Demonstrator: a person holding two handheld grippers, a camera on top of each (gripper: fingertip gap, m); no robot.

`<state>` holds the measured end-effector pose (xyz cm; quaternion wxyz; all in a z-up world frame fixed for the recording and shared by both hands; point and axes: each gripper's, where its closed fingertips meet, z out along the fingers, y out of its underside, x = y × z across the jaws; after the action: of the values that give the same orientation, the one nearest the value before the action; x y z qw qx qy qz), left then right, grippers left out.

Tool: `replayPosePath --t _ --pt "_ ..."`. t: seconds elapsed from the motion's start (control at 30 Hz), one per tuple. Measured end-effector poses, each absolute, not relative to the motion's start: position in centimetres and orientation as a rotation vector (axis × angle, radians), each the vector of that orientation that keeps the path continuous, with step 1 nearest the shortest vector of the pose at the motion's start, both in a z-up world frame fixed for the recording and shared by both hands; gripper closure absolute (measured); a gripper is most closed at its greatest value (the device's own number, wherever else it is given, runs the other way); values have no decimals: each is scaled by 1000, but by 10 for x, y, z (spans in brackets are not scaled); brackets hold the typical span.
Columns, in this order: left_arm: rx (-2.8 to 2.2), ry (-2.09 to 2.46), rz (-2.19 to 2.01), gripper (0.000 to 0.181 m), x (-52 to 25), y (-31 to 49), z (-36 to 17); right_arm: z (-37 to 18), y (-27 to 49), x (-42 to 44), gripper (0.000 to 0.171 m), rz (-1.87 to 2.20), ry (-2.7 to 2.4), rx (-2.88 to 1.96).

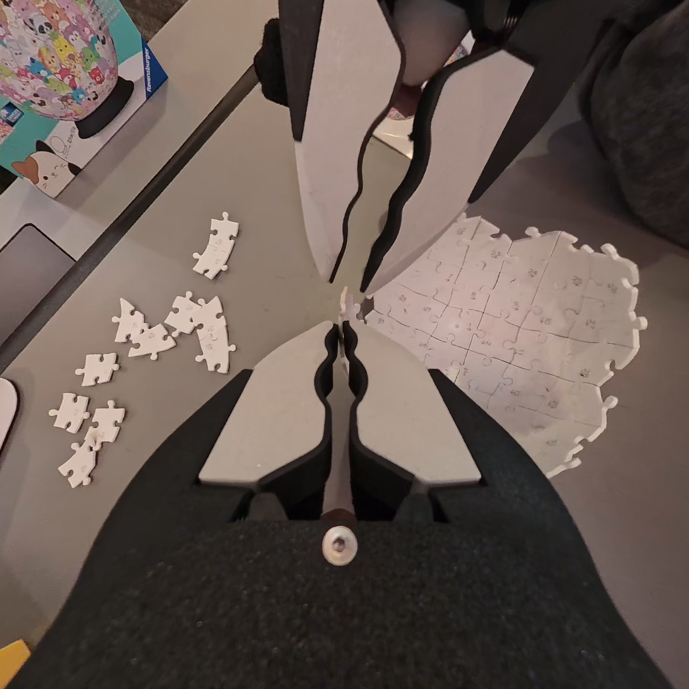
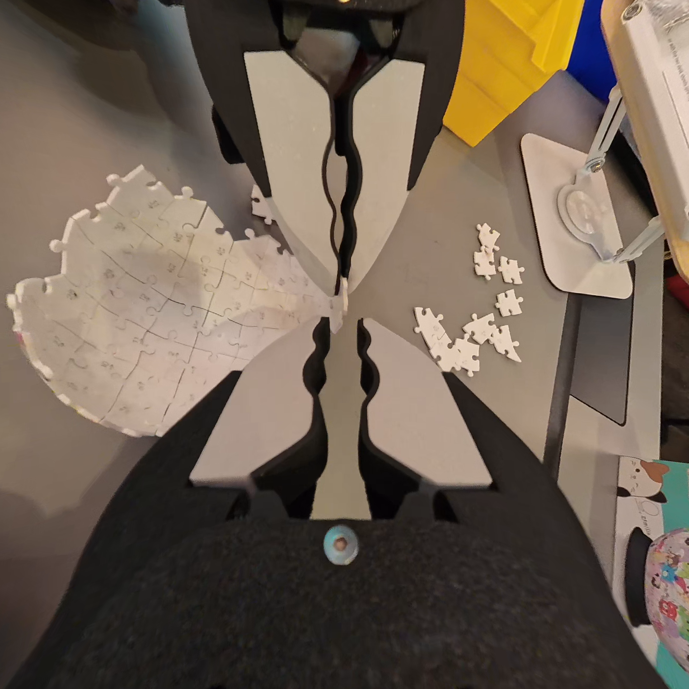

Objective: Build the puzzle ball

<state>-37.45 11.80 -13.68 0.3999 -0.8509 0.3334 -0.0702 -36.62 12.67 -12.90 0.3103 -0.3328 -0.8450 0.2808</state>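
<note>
A part-built white puzzle ball shell (image 1: 522, 335) lies inner side up on the grey table; it also shows in the right wrist view (image 2: 130, 298). My left gripper (image 1: 340, 328) is shut on a single white puzzle piece (image 1: 346, 307) and holds it at the shell's near edge. The right wrist view shows that gripper (image 2: 341, 279) and the piece (image 2: 343, 294) from the opposite side. My right gripper (image 2: 343, 324) is open, its fingertips on either side of that edge point; it enters the left wrist view (image 1: 346, 285) from above. Several loose pieces (image 1: 149, 335) (image 2: 477, 335) lie beside the shell.
The puzzle box (image 1: 56, 93) (image 2: 652, 559) stands at the table's far side beyond a dark seam (image 1: 149, 186). A yellow bin (image 2: 503, 74) and a stand on a white base plate (image 2: 566, 223) sit past the loose pieces. A dark grey cushion (image 1: 641, 130) borders the shell. Only a small space, under 4 cm, lies between the two pairs of fingers.
</note>
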Motion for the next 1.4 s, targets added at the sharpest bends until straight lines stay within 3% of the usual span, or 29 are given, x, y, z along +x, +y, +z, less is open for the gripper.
replayPosePath --t 0.23,0.37,0.5,0.7,1.07,1.4 --pt "-2129 839 -199 179 -375 119 -136 -130 125 -369 154 795 -2318 -943" --pt "-2126 838 -198 179 -375 119 -136 -139 126 -373 167 715 -2373 -906" --pt "-2132 825 -225 178 -375 117 -137 -140 125 -373 169 698 -2369 -883" --pt "-2240 839 -262 145 -378 106 -143 -140 124 -376 169 645 -2370 -859" --pt "-2326 822 -199 177 -384 113 -162 -140 124 -378 169 653 -2359 -899" --pt "-2329 839 -170 177 -385 113 -165 -143 124 -379 169 655 -2367 -987"
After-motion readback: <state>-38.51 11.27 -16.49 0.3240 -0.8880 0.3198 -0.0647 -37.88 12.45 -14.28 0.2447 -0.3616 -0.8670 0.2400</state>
